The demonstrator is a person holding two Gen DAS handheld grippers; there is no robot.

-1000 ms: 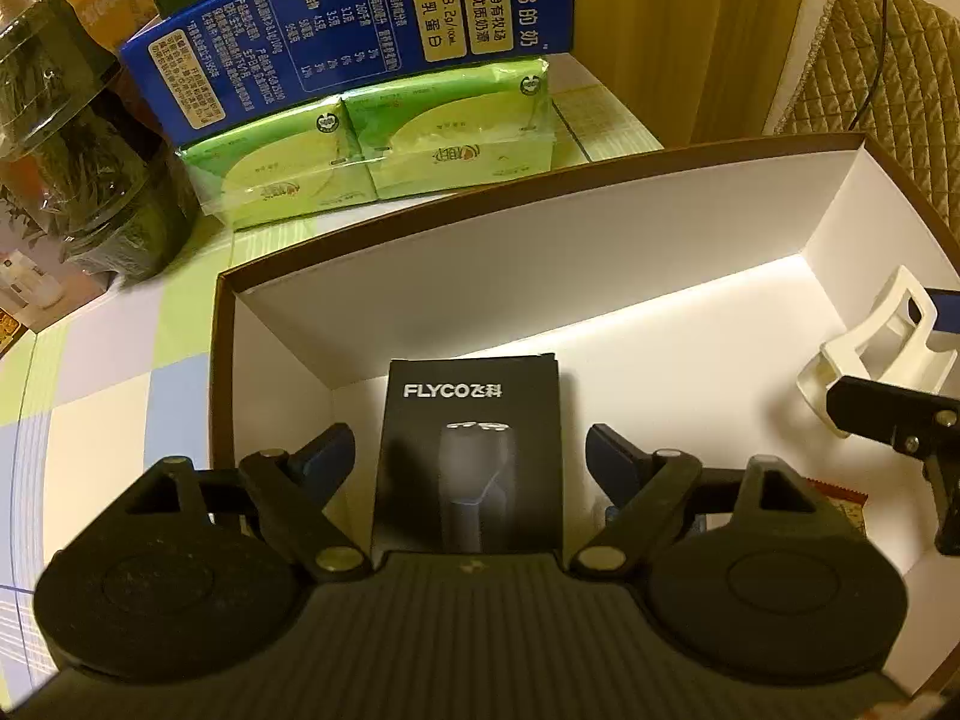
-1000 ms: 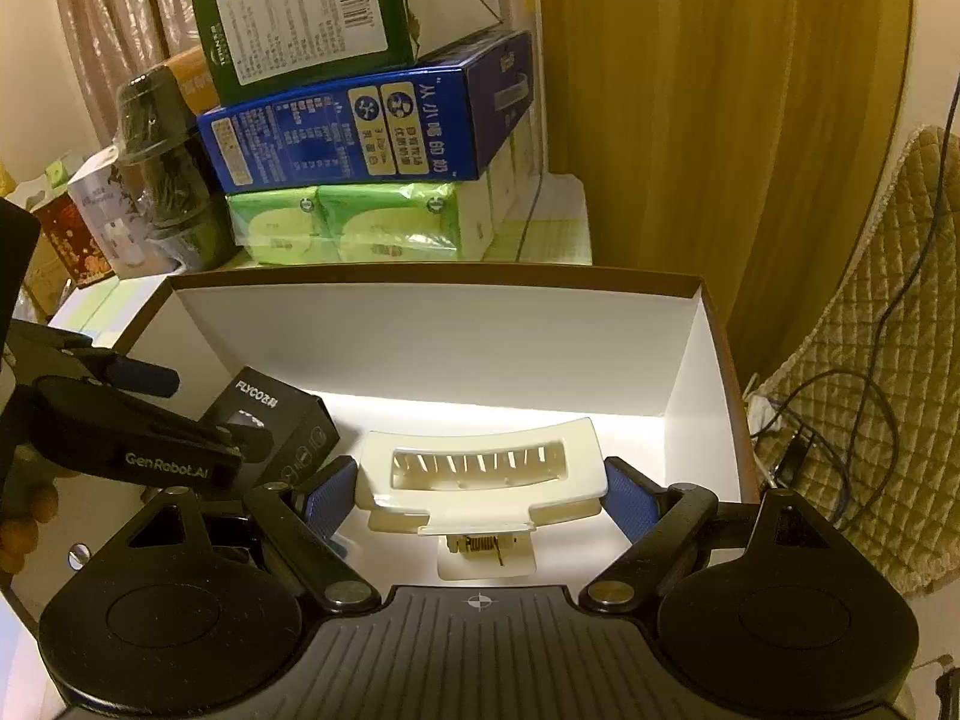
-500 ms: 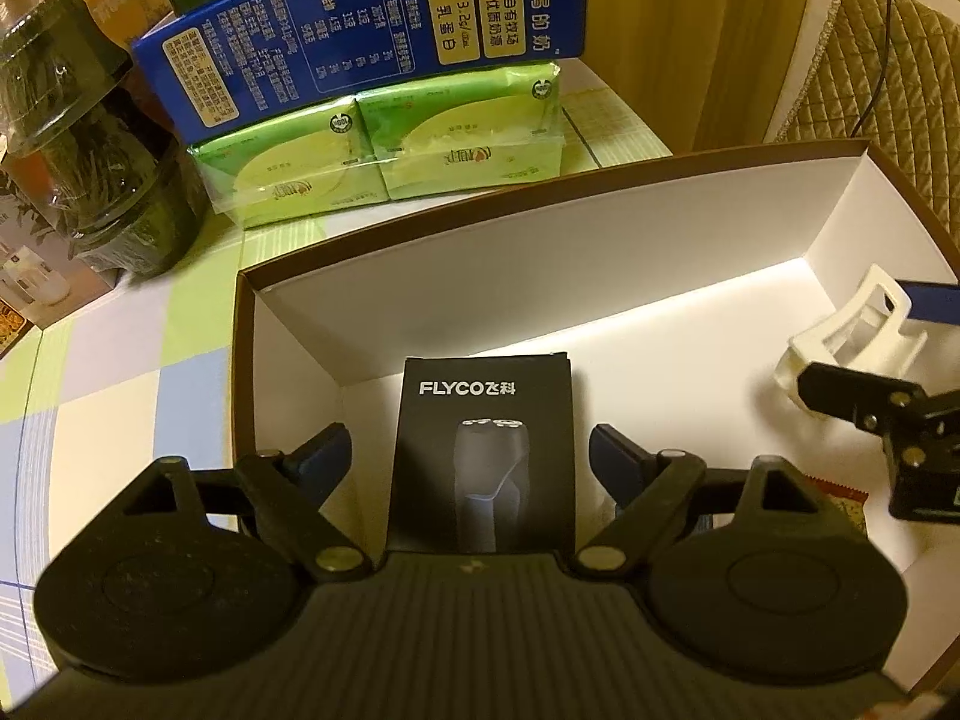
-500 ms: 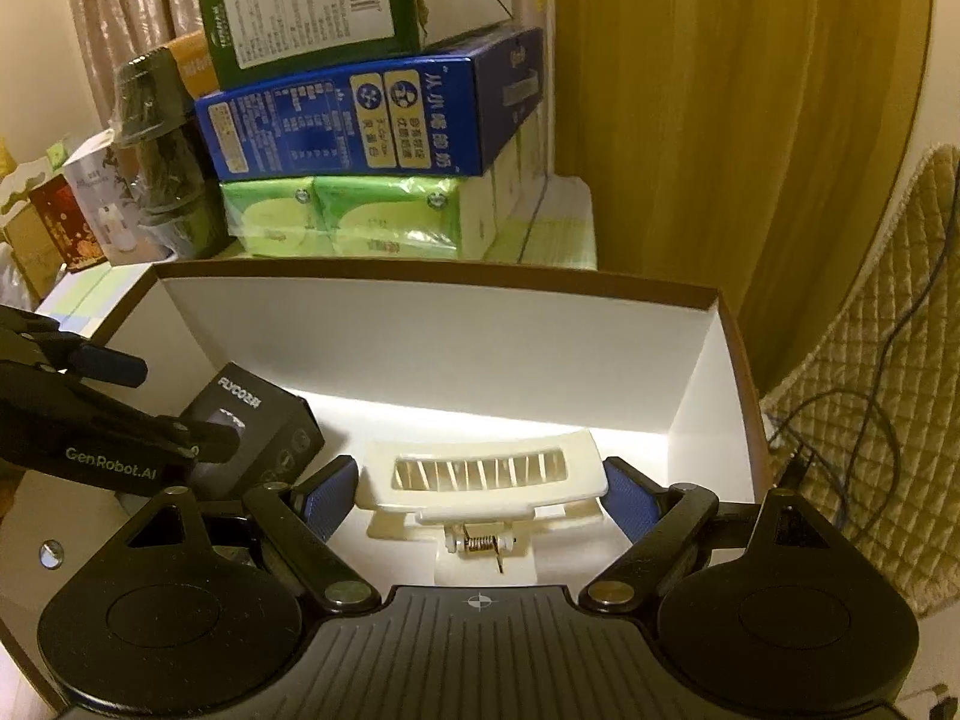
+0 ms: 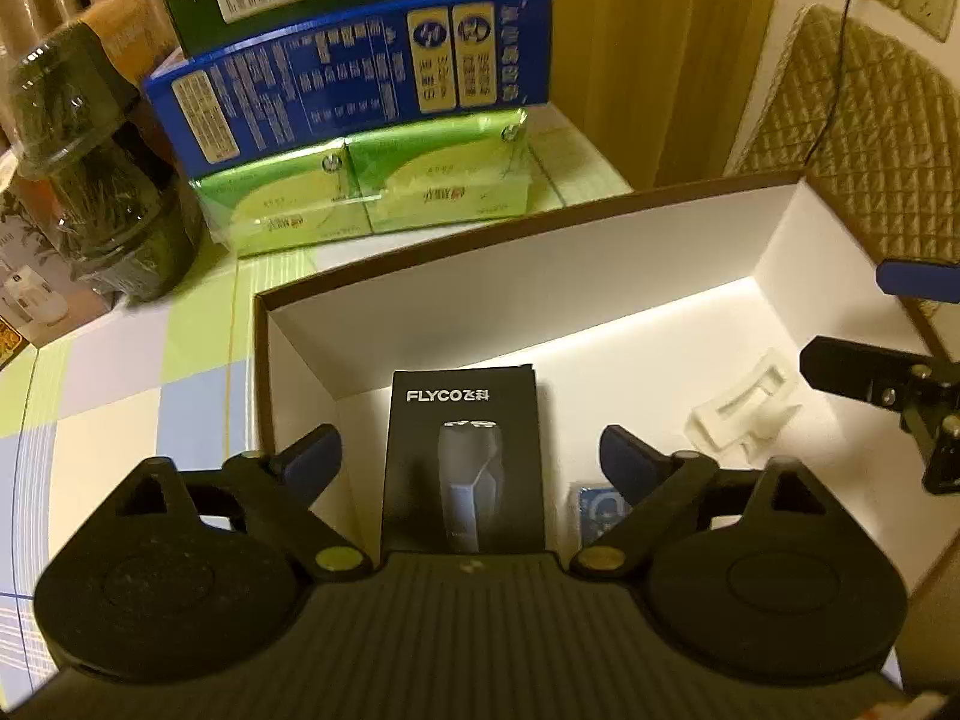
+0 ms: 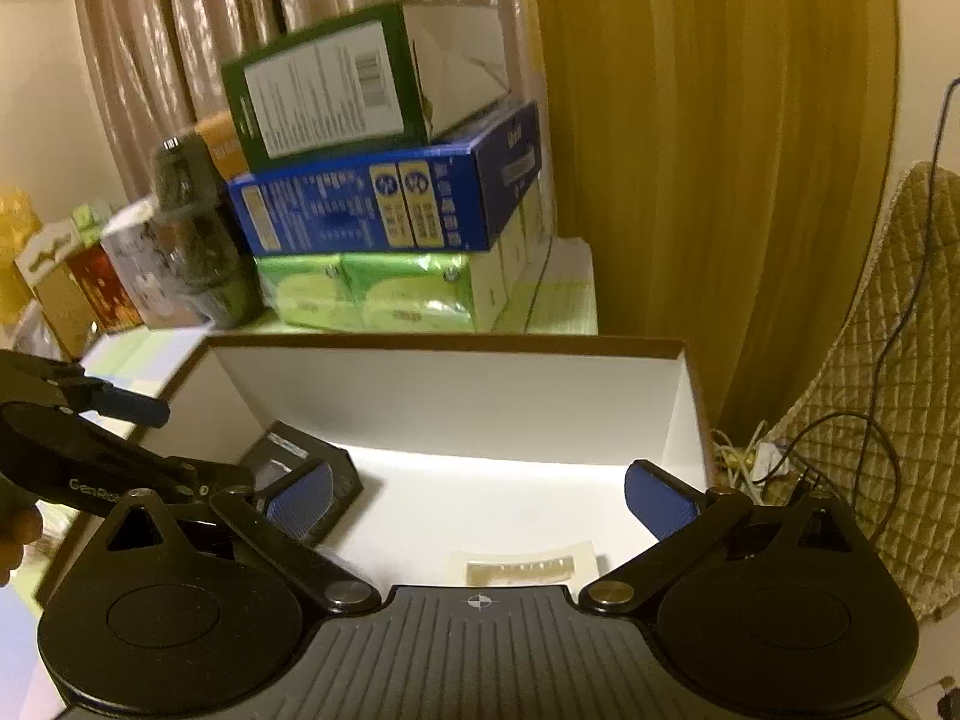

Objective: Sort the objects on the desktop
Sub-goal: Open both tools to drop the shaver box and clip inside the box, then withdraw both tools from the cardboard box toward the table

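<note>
A brown box with a white inside (image 5: 540, 276) stands on the table. A black FLYCO razor box (image 5: 462, 456) lies on its floor, between the fingers of my left gripper (image 5: 471, 456), which is open and apart from it. A cream hair clip (image 5: 744, 414) lies on the box floor at the right; it shows in the right wrist view (image 6: 522, 567) just below my right gripper (image 6: 477, 495), which is open and empty above it. The razor box (image 6: 300, 468) shows partly behind the left finger there.
Behind the box, green tissue packs (image 5: 366, 198) carry a blue carton (image 5: 354, 90) and a green carton (image 6: 360, 84). A dark jar (image 5: 90, 156) stands at the left. A small blue packet (image 5: 597, 510) lies in the box. A quilted chair (image 5: 858, 138) with cables is at the right.
My right gripper has opened, let go of the cream hair clip and lifted; the clip now lies on the box floor. My left gripper has drawn back a little, still open.
</note>
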